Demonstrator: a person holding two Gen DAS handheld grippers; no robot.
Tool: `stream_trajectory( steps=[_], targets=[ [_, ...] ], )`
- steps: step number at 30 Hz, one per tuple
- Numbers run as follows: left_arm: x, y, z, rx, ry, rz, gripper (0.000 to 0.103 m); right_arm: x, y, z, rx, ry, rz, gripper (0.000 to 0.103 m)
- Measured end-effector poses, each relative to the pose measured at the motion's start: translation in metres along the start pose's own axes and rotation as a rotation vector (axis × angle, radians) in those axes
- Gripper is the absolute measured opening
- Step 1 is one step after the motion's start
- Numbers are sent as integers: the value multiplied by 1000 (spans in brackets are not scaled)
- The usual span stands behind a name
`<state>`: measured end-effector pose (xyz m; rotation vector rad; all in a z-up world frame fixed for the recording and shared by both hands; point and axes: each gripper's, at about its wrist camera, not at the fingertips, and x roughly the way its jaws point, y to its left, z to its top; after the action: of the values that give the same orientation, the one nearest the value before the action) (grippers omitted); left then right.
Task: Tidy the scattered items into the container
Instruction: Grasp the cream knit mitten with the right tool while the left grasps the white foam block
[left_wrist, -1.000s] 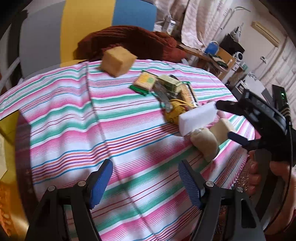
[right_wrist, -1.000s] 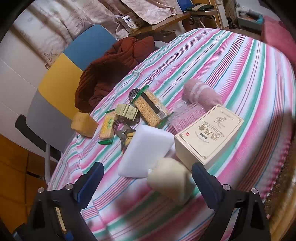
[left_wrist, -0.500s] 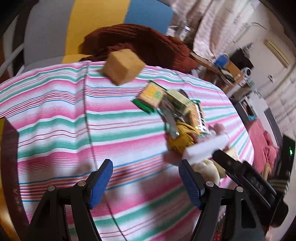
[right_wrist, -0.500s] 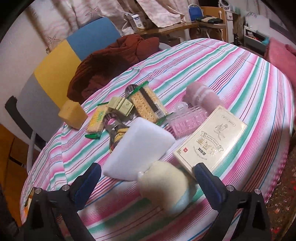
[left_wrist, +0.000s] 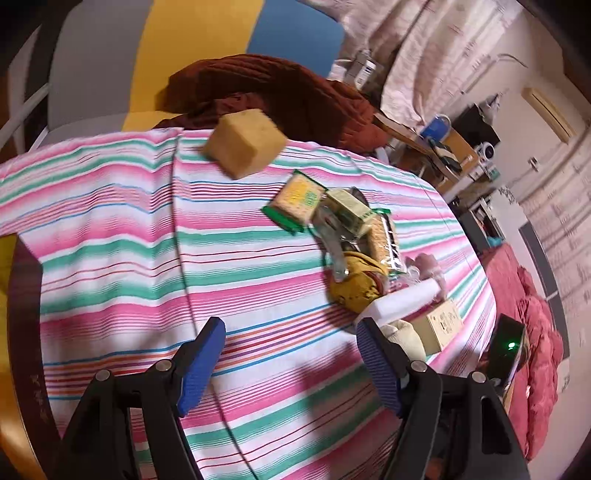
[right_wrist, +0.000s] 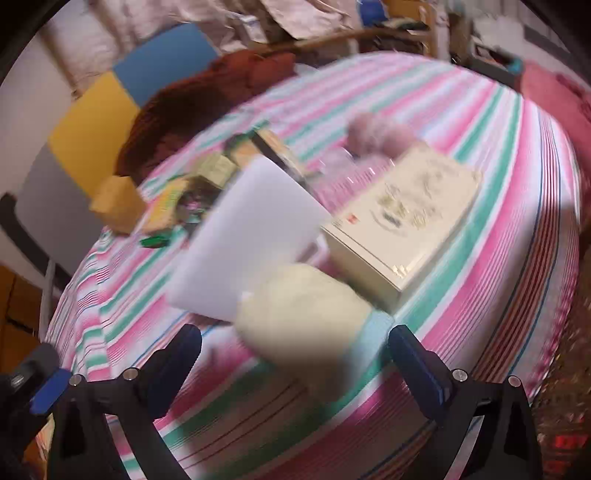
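Note:
A cream rolled sock lies on the striped tablecloth, between the tips of my open right gripper. Behind it lean a white foam block and a cream printed box, with a pink roll further back. My left gripper is open and empty above bare cloth. Its view shows a yellow sponge cube, cracker packets, a small green box, a yellow cloth, the foam block and the box. No container is in view.
A dark red garment lies on a grey, yellow and blue chair behind the table. The table edge curves close on the right. A red quilt and shelves stand beyond. The right wrist view is motion-blurred.
My right gripper has moved forward and down, so the cream sock now lies between its fingertips. My left gripper has swung left and tilted; the right gripper has dropped from its view.

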<state>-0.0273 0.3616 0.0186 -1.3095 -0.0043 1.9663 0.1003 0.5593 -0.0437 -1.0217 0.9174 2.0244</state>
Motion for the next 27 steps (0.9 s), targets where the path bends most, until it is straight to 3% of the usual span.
stream_trajectory(
  steps=[2, 5, 9, 15, 18, 22, 24, 27],
  targets=[
    [4, -8, 0, 24, 15, -8, 75, 4, 0, -4, -15, -25, -31, 99],
    [10, -19, 1, 55, 31, -10, 75, 1, -1, -14, -44, -112, -36, 87],
    [24, -42, 7, 143, 60, -9, 75, 0, -6, -23, -76, -170, -25, 86],
    [64, -85, 10, 335, 171, 10, 75, -2, 3, -36, -169, -221, -44, 86],
    [72, -102, 7, 443, 173, 26, 75, -2, 0, -34, -155, -232, -24, 86],
    [80, -110, 12, 482, 177, 15, 74, 1, 2, -33, -146, -243, -14, 86],
    [86, -113, 12, 512, 202, -8, 70, 3, 4, -33, -152, -246, -19, 86],
    [97, -121, 5, 598, 239, 24, 58, 3, 4, -33, -151, -248, -17, 86]
  ],
)
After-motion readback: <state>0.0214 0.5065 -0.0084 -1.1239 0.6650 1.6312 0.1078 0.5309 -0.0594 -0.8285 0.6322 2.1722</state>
